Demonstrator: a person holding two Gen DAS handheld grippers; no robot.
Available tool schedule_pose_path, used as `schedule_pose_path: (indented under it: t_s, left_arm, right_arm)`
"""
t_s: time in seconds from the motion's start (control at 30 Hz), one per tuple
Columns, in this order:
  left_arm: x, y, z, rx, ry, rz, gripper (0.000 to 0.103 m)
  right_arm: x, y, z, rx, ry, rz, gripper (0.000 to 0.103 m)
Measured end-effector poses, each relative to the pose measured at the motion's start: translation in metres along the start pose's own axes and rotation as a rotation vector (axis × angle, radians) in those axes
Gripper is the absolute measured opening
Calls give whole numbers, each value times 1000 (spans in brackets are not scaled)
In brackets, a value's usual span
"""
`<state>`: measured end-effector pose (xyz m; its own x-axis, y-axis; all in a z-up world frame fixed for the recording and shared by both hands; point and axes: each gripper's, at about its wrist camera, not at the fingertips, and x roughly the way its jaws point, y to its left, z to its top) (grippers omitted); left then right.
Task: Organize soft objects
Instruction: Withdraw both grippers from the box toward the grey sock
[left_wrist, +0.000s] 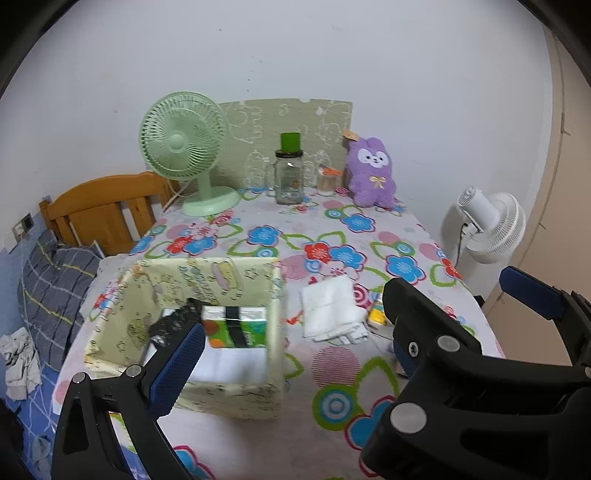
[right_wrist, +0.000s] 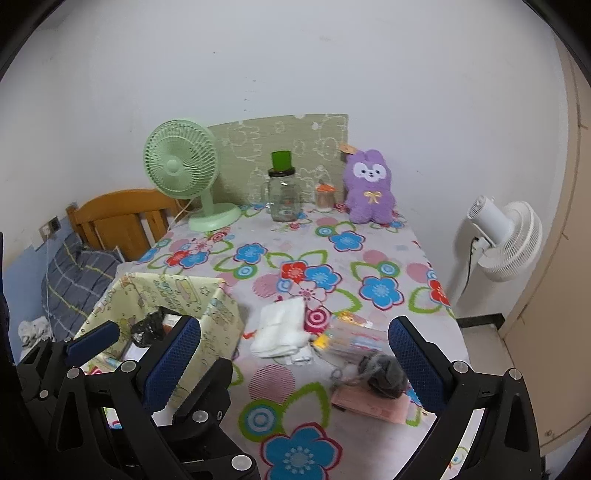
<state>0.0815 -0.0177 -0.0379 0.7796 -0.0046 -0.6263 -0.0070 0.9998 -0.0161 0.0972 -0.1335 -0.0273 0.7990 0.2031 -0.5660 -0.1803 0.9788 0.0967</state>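
Observation:
A pale yellow fabric storage box (left_wrist: 207, 275) (right_wrist: 221, 314) stands at the table's front left. Inside lie a green tissue pack (left_wrist: 240, 328) and a black speckled soft item (left_wrist: 171, 325) (right_wrist: 147, 328). A folded white cloth (left_wrist: 330, 310) (right_wrist: 282, 326) lies to the right of the box. A grey yarn ball (right_wrist: 384, 371) rests on a pink packet (right_wrist: 373, 404). A purple plush rabbit (left_wrist: 371, 171) (right_wrist: 369, 188) sits at the back. My left gripper (left_wrist: 291, 354) is open beside the box. My right gripper (right_wrist: 295, 362) is open above the cloth and yarn.
A green desk fan (left_wrist: 184, 147), a glass jar with a green lid (left_wrist: 290, 177) and a small cup (left_wrist: 327, 181) stand at the back. A white fan (right_wrist: 506, 240) stands right of the table. A wooden bed headboard (left_wrist: 103, 210) is at left.

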Motion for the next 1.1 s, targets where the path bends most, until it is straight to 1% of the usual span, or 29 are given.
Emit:
schedule_pose_path:
  t_s: [0.2, 0.27, 0.43, 0.53, 0.63, 0.7, 0.9, 1.1]
  left_arm:
    - [10, -18, -8, 8, 32, -38, 103]
    - [13, -25, -11, 20, 40, -49, 103]
    - [21, -37, -19, 30, 39, -71, 102]
    - [25, -46, -23, 43, 35, -112, 101]
    - [28, -53, -26, 39, 27, -123, 101]
    - [32, -57, -29, 29, 31, -124, 101]
    - [51, -67, -37, 37, 81, -122, 101]
    - [67, -74, -41, 42, 111, -85, 101]
  right_arm:
    - [-1, -21, -10, 23, -3, -39, 103]
    - [2, -26, -13, 29, 11, -52, 103]
    - [7, -40, -24, 46, 19, -70, 103]
    - [9, -48, -29, 49, 16, -75, 103]
    - [13, -55, -33, 58, 26, -67, 103]
    - [16, -61, -37, 69, 35, -63, 103]
    - [29, -72, -47, 79, 57, -74, 103]
    - [46, -86, -53, 97, 86, -85, 103]
